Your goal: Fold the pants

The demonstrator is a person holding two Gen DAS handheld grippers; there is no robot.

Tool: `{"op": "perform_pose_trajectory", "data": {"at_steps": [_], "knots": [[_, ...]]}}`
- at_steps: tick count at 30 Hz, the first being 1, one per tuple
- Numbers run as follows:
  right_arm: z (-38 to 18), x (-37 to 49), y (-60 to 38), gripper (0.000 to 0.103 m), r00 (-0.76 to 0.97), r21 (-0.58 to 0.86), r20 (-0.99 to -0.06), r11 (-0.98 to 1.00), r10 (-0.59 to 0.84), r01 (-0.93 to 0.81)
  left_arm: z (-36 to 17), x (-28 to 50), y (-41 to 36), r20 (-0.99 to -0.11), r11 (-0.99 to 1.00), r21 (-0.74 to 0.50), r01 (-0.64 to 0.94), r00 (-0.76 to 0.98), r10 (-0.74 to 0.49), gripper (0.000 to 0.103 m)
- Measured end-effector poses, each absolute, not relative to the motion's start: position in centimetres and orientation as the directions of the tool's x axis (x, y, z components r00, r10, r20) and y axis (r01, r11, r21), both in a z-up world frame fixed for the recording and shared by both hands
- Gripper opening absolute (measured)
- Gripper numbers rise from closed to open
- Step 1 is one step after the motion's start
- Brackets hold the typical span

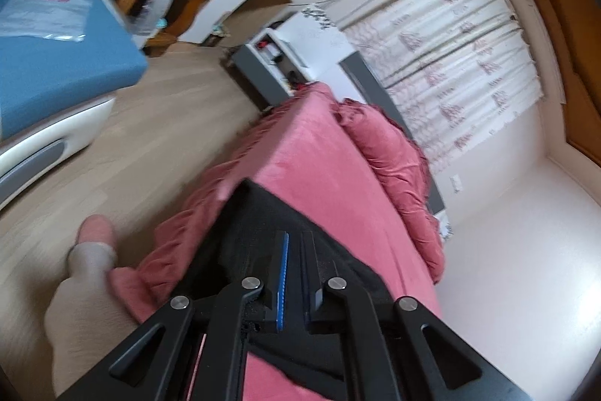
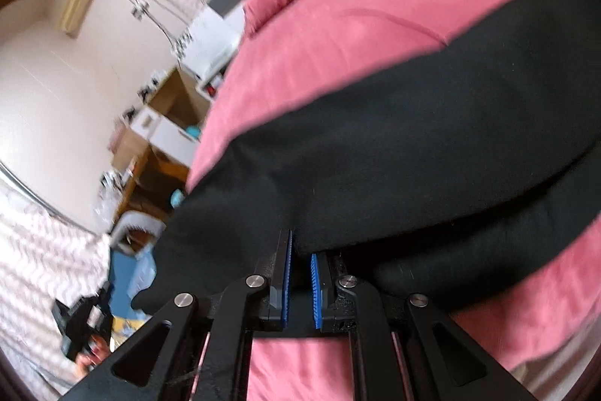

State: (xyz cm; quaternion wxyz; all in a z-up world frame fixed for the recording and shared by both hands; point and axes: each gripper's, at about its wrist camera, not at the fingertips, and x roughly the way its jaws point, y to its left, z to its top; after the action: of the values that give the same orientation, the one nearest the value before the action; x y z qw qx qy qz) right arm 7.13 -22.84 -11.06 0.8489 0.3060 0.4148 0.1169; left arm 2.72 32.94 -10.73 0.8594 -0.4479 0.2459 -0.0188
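The left gripper (image 1: pixel 295 239) is nearly closed, pinching the black pants (image 1: pixel 270 224) near the bed's (image 1: pixel 323 153) edge. The right gripper (image 2: pixel 300 247) is narrow too, with the pants (image 2: pixel 394 145) caught between its 2 blue pads (image 2: pixel 287 284). The pants stretch across the pink bed (image 2: pixel 338 55). Both pictures are blurry. Bare wood floor (image 1: pixel 157 130) lies beside the bed, a curtain (image 1: pixel 458 62) behind.
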Motion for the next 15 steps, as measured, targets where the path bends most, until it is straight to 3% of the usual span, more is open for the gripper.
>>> {"op": "perform_pose_trajectory", "data": {"at_steps": [4,8,10,12,13,15], "knots": [[-13.9,6.8,-23.7,0.009,0.591,0.635,-0.659,0.765,0.465,0.105,-12.2,2.5,33.0,-0.436,0.555,-0.802,-0.218,0.850,-0.296,0.006],[-15.1,6.7,-24.8,0.013,0.589,0.675,-0.641,0.726,0.491,0.129,-12.5,3.0,32.0,-0.487,0.556,-0.791,-0.253,0.811,-0.323,0.036],[-15.0,6.7,-25.0,0.013,0.592,0.681,-0.635,0.721,0.496,0.125,-12.4,3.3,31.8,-0.515,0.568,-0.776,-0.274,0.795,-0.320,0.042],[-14.9,6.4,-25.5,0.029,0.601,0.690,-0.625,0.712,0.498,0.128,-12.6,3.6,31.9,-0.557,0.574,-0.755,-0.316,0.771,-0.308,0.049],[-15.0,6.3,-26.0,0.046,0.608,0.695,-0.623,0.705,0.492,0.143,-12.8,3.8,32.1,-0.577,0.569,-0.750,-0.338,0.754,-0.312,0.050],[-14.9,5.7,-27.0,0.050,0.641,0.725,-0.594,0.669,0.486,0.164,-13.3,4.0,32.3,-0.602,0.560,-0.744,-0.364,0.729,-0.326,0.050]]}}
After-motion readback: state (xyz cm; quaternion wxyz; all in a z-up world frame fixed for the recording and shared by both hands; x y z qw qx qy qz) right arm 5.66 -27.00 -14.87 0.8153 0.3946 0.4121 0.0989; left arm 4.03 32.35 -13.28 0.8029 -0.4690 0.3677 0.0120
